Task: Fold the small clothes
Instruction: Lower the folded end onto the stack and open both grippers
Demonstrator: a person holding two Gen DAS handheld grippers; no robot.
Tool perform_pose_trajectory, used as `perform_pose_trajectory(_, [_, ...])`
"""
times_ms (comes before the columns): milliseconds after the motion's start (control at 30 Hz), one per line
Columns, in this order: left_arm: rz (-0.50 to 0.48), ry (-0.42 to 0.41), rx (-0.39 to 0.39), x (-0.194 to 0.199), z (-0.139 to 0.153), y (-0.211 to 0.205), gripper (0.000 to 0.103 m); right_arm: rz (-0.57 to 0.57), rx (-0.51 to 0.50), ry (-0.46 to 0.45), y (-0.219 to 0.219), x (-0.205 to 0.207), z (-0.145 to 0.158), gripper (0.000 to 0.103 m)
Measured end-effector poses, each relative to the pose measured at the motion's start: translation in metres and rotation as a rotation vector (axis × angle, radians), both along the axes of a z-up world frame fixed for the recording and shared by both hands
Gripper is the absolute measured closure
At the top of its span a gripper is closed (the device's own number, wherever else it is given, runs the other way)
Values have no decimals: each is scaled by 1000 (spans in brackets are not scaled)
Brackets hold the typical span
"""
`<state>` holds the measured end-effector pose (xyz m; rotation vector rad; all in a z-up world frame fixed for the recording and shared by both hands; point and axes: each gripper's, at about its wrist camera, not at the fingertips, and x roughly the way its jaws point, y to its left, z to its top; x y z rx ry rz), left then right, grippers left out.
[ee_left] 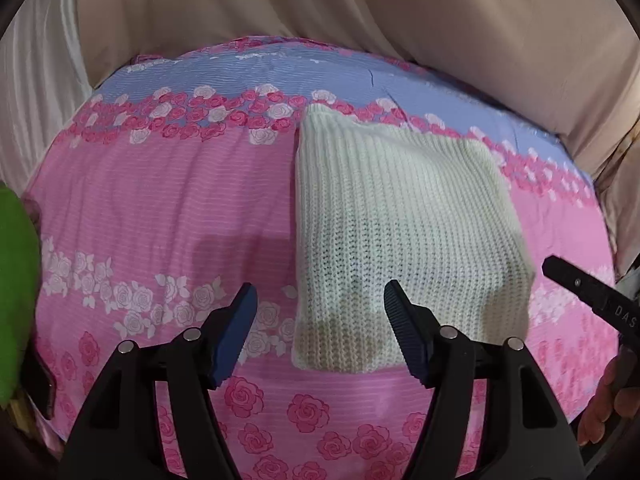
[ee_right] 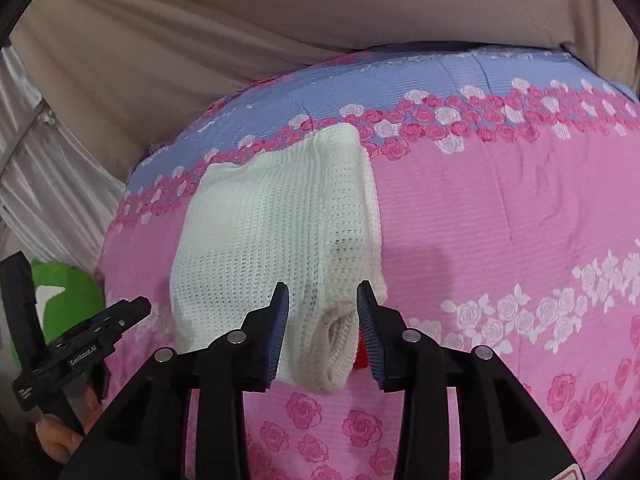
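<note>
A white knitted garment (ee_left: 404,224) lies folded into a rectangle on the pink rose-print bedspread (ee_left: 160,208). My left gripper (ee_left: 320,320) is open, hovering just above the garment's near left corner, holding nothing. In the right wrist view the same garment (ee_right: 272,240) shows its folded layers at the near right edge. My right gripper (ee_right: 322,328) is open, its jaws standing on either side of that near folded edge without closing on it. A bit of red (ee_right: 362,356) shows beside its right finger.
A green soft toy (ee_right: 64,300) sits at the bed's left edge, also seen in the left wrist view (ee_left: 16,280). Beige curtains (ee_left: 360,20) hang behind the bed. The bedspread (ee_right: 520,220) stretches to the right of the garment.
</note>
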<state>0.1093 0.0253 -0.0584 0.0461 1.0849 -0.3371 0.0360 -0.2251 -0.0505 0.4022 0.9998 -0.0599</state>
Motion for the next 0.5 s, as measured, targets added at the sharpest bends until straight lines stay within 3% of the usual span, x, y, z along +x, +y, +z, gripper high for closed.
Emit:
perform_pose_trajectory(67, [-19,-9,36,0,-3,-9,39,31,-55,8,10,6,-2,68])
perform_pose_trajectory(233, [-60,-17,96,-1,-11,-26,39,49,-151,161,7,26,-58,78])
perform_pose_trajectory(400, [-72,-22,107,-2,-11,-34,39,-3,-95,68,-2,10,-20,85])
perform_pose_trajectory(500, [-72,-19,119,-3,-14,-37,39,0,-133,119,0,12,-34,85])
